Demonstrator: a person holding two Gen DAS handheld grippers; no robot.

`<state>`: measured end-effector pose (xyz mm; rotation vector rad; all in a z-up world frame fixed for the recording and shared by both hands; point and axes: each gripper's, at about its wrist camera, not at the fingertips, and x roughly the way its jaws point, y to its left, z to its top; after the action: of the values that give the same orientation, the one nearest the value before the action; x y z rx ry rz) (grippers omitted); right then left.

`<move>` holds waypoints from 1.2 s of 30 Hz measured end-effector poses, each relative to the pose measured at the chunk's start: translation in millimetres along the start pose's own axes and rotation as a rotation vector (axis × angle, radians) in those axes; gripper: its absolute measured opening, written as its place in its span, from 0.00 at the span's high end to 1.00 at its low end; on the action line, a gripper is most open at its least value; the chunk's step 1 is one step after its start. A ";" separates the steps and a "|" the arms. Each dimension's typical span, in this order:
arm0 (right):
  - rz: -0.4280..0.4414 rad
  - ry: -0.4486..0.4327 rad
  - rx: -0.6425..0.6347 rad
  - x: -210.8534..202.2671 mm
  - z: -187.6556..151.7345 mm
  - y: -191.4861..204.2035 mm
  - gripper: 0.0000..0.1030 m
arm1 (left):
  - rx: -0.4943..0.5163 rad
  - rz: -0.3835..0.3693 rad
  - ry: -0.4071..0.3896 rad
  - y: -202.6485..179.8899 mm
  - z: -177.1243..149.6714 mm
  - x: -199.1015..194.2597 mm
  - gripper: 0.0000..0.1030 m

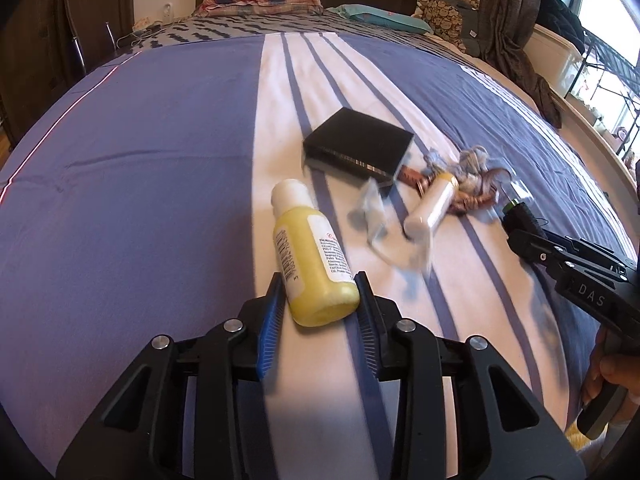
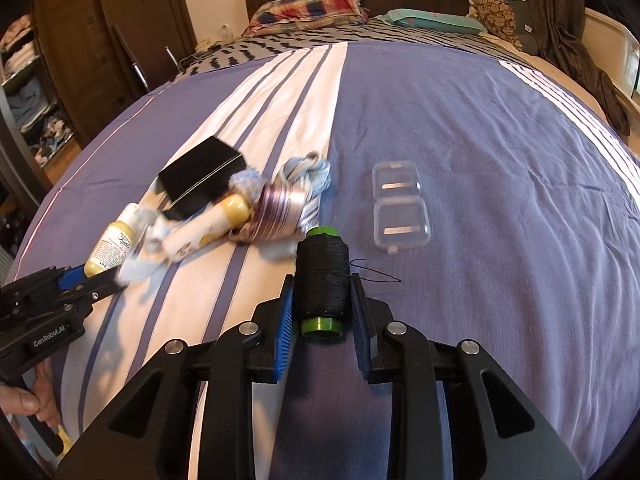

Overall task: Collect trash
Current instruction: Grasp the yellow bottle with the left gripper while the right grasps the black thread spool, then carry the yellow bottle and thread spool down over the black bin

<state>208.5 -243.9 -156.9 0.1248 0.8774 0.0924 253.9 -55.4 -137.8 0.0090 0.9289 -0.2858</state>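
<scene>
Trash scattered mid-bed on a purple bedspread (image 1: 140, 184) with a white band and thin purple stripes, the cloth smooth with shallow creases. Small yellow bottle (image 1: 316, 264), glossy plastic, rounded body, white cap, printed paper label, lying on its side between the ribbed blue pads (image 1: 270, 312) of the left gripper (image 1: 320, 304), base toward the camera; pads flanking the bottle closely, firm pinch not certain from this angle. Black thread spool (image 2: 322, 276), cylindrical, matte wound thread on a green core, lying on the purple cloth between the fingers of the right gripper (image 2: 322, 300), a loose strand curling out to its right; fingers close at both sides, contact unclear. Flat black box (image 1: 356, 142), square and hard-edged, just beyond the bottle. Second bottle (image 2: 208, 224), slim, white with a yellow end, lying tilted against a bundle of pale blue yarn (image 2: 308, 170) and a shiny ribbon coil (image 2: 272, 210). Crumpled pale blue scrap (image 1: 372, 216), blurred, between the two bottles. Clear hinged plastic case (image 2: 400, 208), opened flat, well right of the pile. Both tools low, nearly level with the bed, pointing toward the headboard, each handle gripped from below by a bare hand (image 2: 36, 396).
</scene>
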 end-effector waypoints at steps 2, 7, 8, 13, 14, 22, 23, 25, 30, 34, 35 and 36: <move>0.003 -0.007 -0.003 -7.9 -8.2 2.8 0.74 | 0.005 0.000 -0.002 0.3 -9.7 -8.5 0.68; 0.007 -0.018 -0.009 -29.8 -31.2 11.0 0.74 | 0.009 -0.003 -0.010 -2.1 -38.1 -31.8 0.69; 0.003 -0.021 -0.015 -34.2 -37.3 14.4 0.74 | 0.010 -0.004 -0.013 -3.3 -45.0 -37.1 0.69; 0.016 -0.034 -0.018 -56.8 -62.7 23.5 0.74 | 0.011 -0.024 -0.024 -11.1 -79.3 -66.3 0.69; 0.022 -0.041 -0.017 -63.7 -68.9 25.6 0.74 | 0.010 -0.029 -0.029 -12.2 -84.2 -71.4 0.69; 0.055 -0.116 -0.021 -119.0 -109.3 43.5 0.74 | 0.028 -0.063 -0.109 -29.1 -128.2 -132.2 0.71; 0.062 -0.123 -0.021 -125.6 -115.2 45.4 0.74 | 0.029 -0.067 -0.113 -30.8 -132.8 -137.4 0.71; 0.071 -0.130 -0.023 -134.5 -124.1 48.7 0.74 | 0.036 -0.077 -0.115 -34.5 -145.2 -146.3 0.71; 0.085 -0.116 -0.034 -146.0 -149.9 54.4 0.74 | 0.039 -0.088 -0.103 -38.6 -171.1 -157.3 0.71; 0.086 -0.085 -0.033 -144.8 -170.0 55.6 0.74 | 0.031 -0.099 -0.079 -40.3 -198.4 -161.3 0.71; 0.084 -0.073 -0.033 -143.5 -176.2 55.2 0.74 | 0.030 -0.100 -0.073 -40.2 -203.6 -160.5 0.71; 0.083 -0.063 -0.033 -141.2 -180.3 55.1 0.74 | 0.028 -0.101 -0.064 -40.2 -207.9 -158.8 0.71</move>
<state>-21.9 -195.2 -155.5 0.1324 0.8071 0.1798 -9.4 -29.0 -132.7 -0.0216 0.8632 -0.3908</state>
